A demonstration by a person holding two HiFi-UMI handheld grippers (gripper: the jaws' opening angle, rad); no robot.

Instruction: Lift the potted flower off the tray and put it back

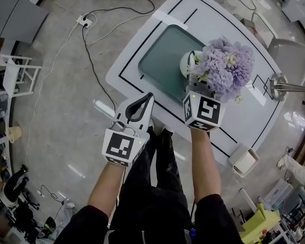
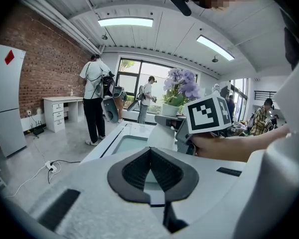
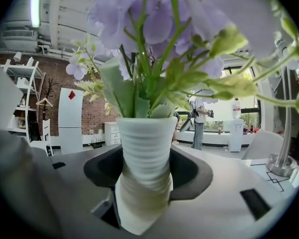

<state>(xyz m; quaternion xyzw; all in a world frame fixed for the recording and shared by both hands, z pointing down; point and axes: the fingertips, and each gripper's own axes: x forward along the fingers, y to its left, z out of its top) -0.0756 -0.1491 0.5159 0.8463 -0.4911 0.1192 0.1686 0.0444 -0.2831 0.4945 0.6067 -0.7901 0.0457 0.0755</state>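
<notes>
right claw (image 1: 192,80): clamped on the white pot of the potted flower (image 1: 224,65) — the pot sits squarely between both pads.
flower's place: over the right edge of the green tray (image 1: 160,60); resting or raised, cannot tell.
left claw (image 1: 147,99): pads together, empty, just off the table (image 1: 208,14) edge.
room: open tray surface lies left of the pot.
nearby: metal stand (image 1: 280,85) right of the blooms — white box (image 1: 244,160) at the table corner.

Pwr strip (image 1: 84,20) on floor (image 1: 56,111) (chrome stand (image 1: 280,81) on table (image 1: 213,14)).
</notes>
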